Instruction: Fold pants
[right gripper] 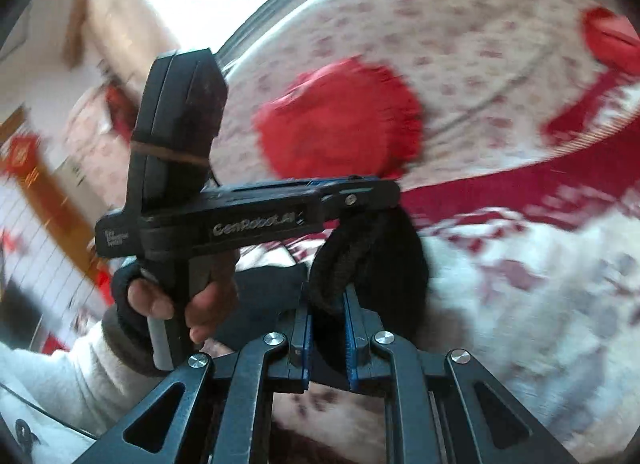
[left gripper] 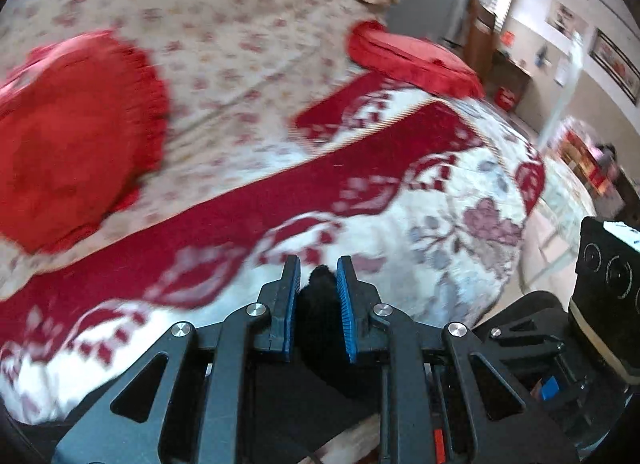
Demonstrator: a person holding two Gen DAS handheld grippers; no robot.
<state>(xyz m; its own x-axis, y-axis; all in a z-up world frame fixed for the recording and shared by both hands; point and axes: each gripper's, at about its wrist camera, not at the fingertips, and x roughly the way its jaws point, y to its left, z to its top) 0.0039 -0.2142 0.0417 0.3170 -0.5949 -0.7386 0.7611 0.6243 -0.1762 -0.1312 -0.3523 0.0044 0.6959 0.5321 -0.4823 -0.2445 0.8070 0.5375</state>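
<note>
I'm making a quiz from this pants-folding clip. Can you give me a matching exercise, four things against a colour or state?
Things:
1. left gripper
2. round cushion
3. pants
4. bedsheet

Colour or state:
a. cream with small flowers
b. black, bunched up
c. shut on dark cloth
d. plain red, frilled edge

Pairs: 1-c, 2-d, 3-b, 4-a

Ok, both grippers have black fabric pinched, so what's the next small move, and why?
Probably lower both onto the blanket and spread apart: the left gripper and right gripper each pinch the black pants, which hang bunched above the bed, not laid flat for folding.
</note>
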